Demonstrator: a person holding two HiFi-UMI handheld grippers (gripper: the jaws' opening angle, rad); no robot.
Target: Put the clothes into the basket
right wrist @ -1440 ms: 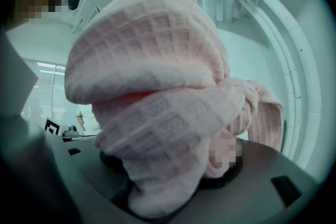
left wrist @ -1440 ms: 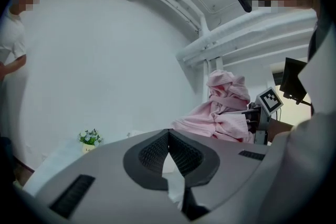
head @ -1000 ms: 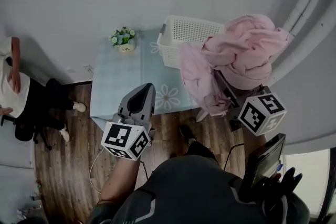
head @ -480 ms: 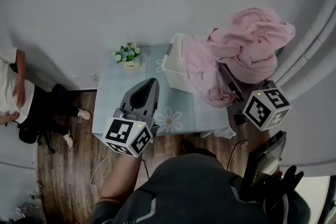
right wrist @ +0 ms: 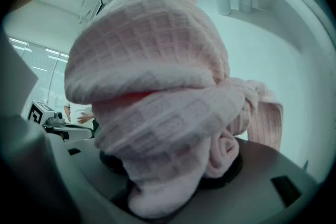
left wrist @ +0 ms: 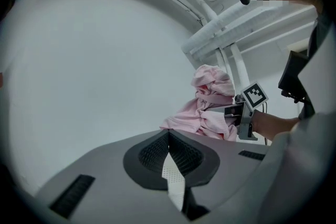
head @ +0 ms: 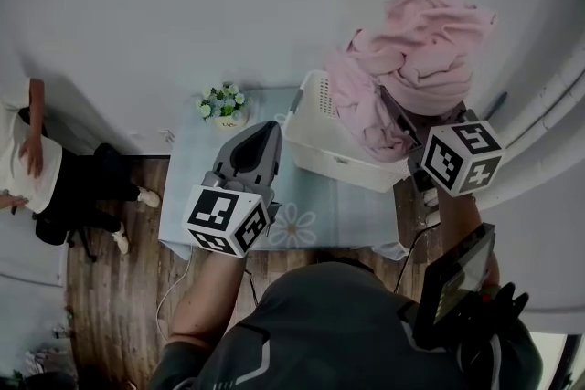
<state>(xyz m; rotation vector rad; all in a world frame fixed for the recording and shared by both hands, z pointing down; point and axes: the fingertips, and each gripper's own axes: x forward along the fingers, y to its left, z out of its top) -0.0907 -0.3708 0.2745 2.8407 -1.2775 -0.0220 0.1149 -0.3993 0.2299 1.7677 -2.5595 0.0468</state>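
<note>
Clothing first: my right gripper (head: pixel 400 125) pinches a bunched pink waffle-knit garment (head: pixel 411 50), which hangs over the white perforated plastic basket (head: pixel 334 155) at the right edge of the pale blue flower-printed tabletop (head: pixel 196 187). My left gripper (head: pixel 263 134) hovers over the tabletop's middle, just beside the basket, with its jaws pressed together.

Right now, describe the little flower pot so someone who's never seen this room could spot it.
Find the pale blue table by the wall. At its far left corner, apart from the white basket, stands a small pot of flowers, the only green thing.
</note>
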